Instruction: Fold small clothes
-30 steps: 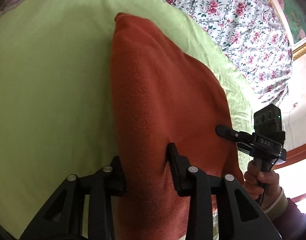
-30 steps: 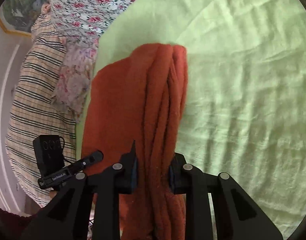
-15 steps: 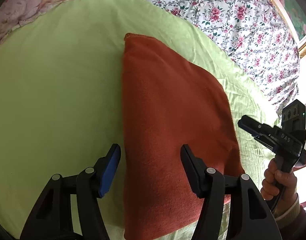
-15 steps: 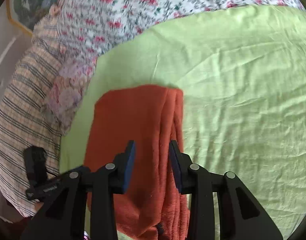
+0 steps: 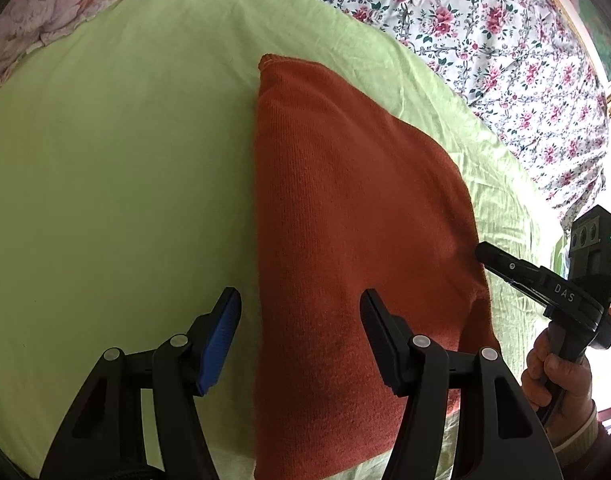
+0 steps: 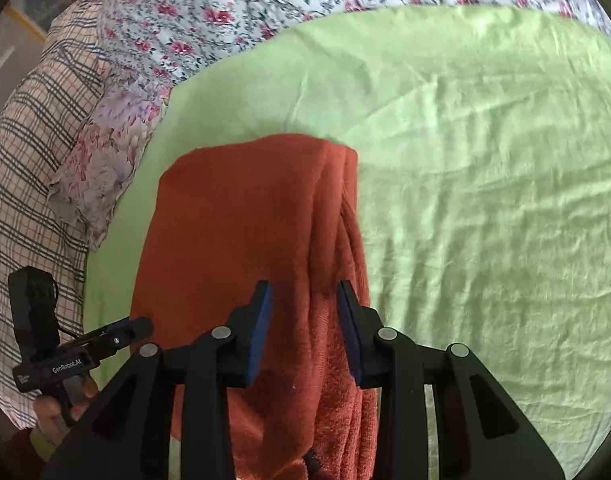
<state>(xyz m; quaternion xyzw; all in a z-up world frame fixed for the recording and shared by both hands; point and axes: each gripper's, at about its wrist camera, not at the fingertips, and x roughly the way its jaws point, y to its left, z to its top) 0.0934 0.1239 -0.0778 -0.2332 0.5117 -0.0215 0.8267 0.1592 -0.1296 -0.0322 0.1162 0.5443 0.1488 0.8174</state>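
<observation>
Both jaws have just opened, clear above the folded garment (image 5: 345, 220).

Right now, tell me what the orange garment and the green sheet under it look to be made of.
Orange garment: likely knitted wool or acrylic; fine ribbed rows, matte fuzzy nap, thick soft folds along its edge. Green sheet: probably thin woven cotton; smooth, matte, with many fine creases.

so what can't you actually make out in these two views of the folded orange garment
- Orange garment, near end: left wrist view, cut off by the frame's bottom edge and the left gripper.
- Its stacked layers: right wrist view, lower part behind the right gripper.
- Garment type: unreadable, folded up.
</observation>
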